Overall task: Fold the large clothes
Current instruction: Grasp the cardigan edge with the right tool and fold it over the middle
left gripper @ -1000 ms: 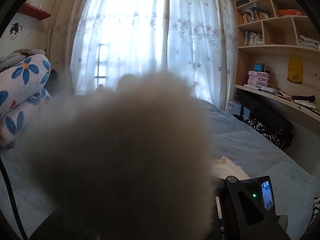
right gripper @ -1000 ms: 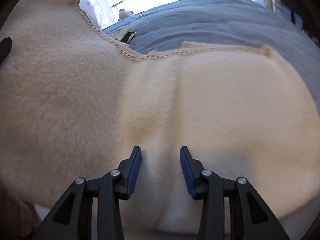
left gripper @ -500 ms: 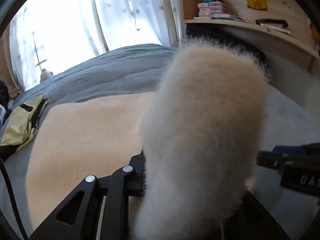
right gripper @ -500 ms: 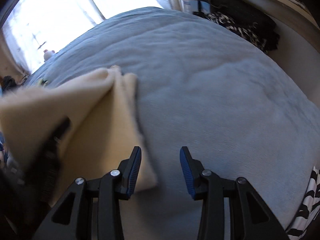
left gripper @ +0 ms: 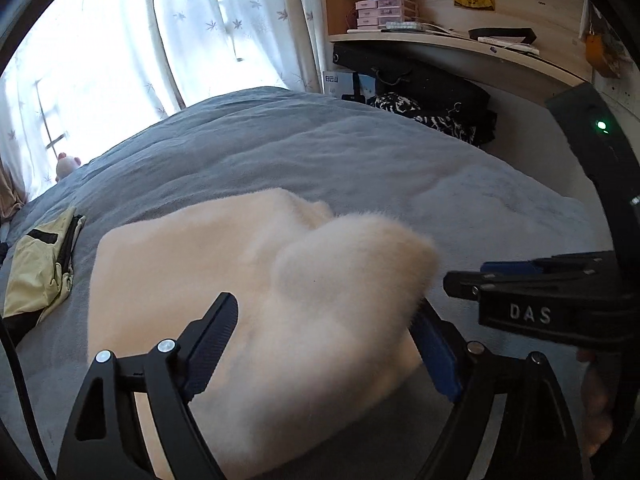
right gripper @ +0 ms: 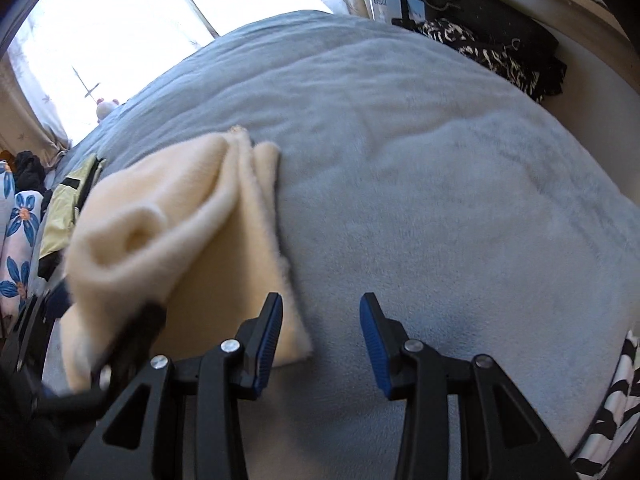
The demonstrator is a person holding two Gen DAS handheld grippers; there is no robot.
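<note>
having just opened wide, the left hand-held gripper (left gripper: 324, 344) releases the cream fleece (left gripper: 248, 280)

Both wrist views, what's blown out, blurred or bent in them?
Left wrist view: curtained window overexposed; cream fleece fuzzy near the lens; fisheye curves the shelf. Right wrist view: window blown white; left hand-held gripper smeared at the cream fleece's edge; bed bulges.

White letters "DAS" stand on the black body of the right gripper (left gripper: 472, 286). The print on a white box (left gripper: 332, 80) past the bed's far edge is too small to read.
</note>
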